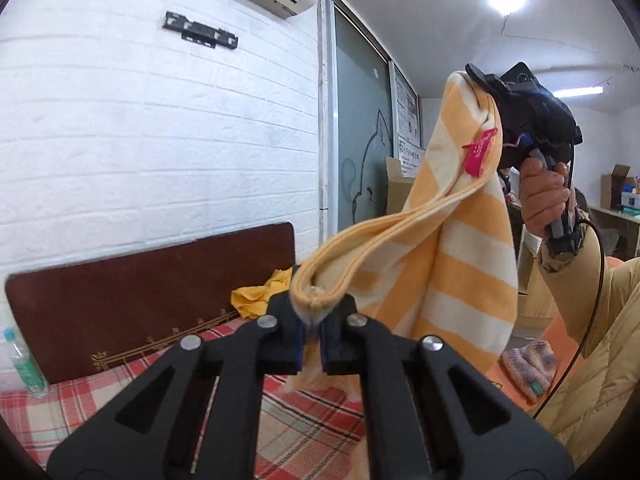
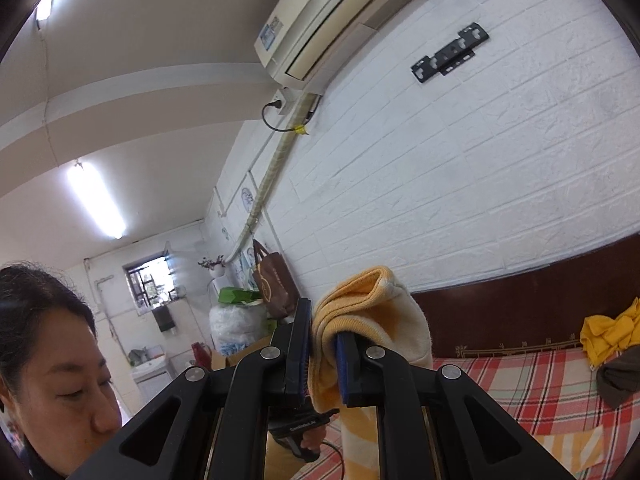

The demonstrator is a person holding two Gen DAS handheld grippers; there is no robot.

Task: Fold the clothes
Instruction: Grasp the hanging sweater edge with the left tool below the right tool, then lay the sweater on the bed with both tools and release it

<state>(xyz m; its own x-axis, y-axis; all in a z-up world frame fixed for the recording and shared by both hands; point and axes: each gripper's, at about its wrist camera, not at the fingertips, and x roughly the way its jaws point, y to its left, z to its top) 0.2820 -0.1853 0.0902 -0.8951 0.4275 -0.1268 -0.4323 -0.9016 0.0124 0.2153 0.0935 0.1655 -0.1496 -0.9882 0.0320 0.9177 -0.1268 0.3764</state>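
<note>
Left gripper (image 1: 311, 334) and right gripper (image 2: 323, 364) both clamped on orange-striped garment (image 1: 456, 264), aloft.

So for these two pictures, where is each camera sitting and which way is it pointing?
Left wrist: rides the left gripper, facing the brick wall and headboard; the right gripper and the hand holding it show, with a padded sleeve.

Right wrist: rides the right gripper, tilted up at the air conditioner; the person's head shows lower left.

Shared: the striped orange garment clamped by both grippers, the plaid bedcover, the black wall bracket.
</note>
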